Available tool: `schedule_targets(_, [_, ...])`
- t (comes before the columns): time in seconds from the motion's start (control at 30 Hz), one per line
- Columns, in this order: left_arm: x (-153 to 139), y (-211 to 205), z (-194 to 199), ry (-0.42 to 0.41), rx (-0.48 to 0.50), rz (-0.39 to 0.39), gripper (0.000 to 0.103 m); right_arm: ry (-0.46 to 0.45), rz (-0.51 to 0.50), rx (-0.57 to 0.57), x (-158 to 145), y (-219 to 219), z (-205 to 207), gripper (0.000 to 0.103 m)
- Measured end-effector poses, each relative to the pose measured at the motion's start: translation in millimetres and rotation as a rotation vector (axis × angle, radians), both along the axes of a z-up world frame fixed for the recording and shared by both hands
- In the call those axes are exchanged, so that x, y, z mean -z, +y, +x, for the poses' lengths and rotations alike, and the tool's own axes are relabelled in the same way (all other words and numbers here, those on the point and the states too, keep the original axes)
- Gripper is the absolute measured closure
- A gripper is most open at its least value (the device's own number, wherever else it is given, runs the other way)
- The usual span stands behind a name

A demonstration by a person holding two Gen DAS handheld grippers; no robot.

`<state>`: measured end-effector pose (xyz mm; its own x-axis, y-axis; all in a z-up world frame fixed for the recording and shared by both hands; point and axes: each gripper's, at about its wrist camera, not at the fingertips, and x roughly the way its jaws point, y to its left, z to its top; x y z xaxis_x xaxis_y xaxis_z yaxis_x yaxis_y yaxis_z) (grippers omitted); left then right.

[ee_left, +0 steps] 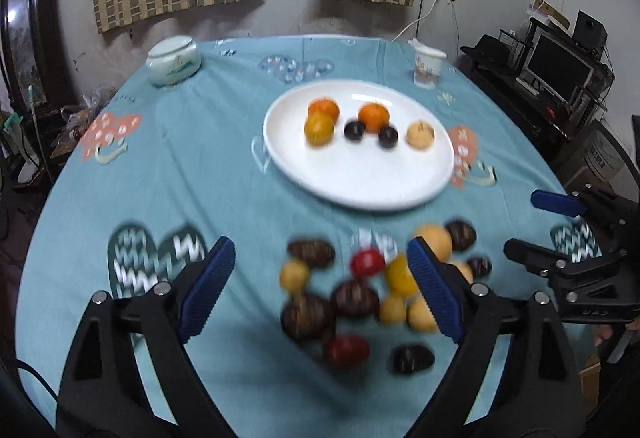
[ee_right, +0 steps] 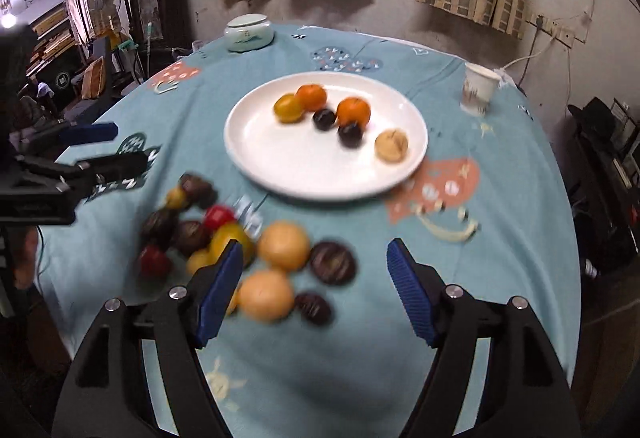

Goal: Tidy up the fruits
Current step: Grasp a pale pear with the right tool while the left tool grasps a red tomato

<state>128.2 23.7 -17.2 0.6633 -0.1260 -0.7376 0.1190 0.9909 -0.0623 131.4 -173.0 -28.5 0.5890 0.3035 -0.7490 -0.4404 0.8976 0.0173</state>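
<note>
Both sets of jaws wide open, holding nothing. Loose fruit pile (ee_left: 360,294) on desk (ee_left: 200,166), short of white plate (ee_left: 360,182). Left gripper (ee_left: 320,286) directly over pile, likely nearer; right gripper (ee_right: 314,286) with pile at left.

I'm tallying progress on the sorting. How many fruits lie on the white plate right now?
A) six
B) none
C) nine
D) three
A: the white plate holds six pieces: three orange-coloured fruits, two dark round ones and a pale tan one. The rest sit in a loose pile on the tablecloth.
</note>
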Motion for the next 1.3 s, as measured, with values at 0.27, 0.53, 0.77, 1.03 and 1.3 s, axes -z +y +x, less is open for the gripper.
schedule_targets(0.27, [45.1, 1.9, -61.9, 0.058, -0.021, 0.024, 0.014, 0.055, 0.083, 0.018, 25.5, 5.2, -63.9, 0.028])
schedule_targets(0.53, [53.2, 11.4, -69.1, 0.071, -0.039, 0.014, 0.014, 0.099, 0.164, -0.020, 30.2, 20.1, -63.3, 0.028])
schedule_targets(0.77, [55.4, 29.3, -72.0, 0.072, -0.082, -0.003, 0.014, 0.104, 0.176, -0.056, 35.5, 47.5, -36.6, 0.054])
schedule_targets(1.03, [56.7, 42.7, -71.9, 0.077, -0.100, -0.027, 0.014, 0.194, 0.038, -0.007, 57.4, 73.4, -5.7, 0.062])
schedule_targets(1.3, [61.4, 22.0, -60.7, 0.086, -0.033, -0.035, 0.014, 0.193, 0.113, 0.030, 45.6, 47.4, -20.8, 0.064])
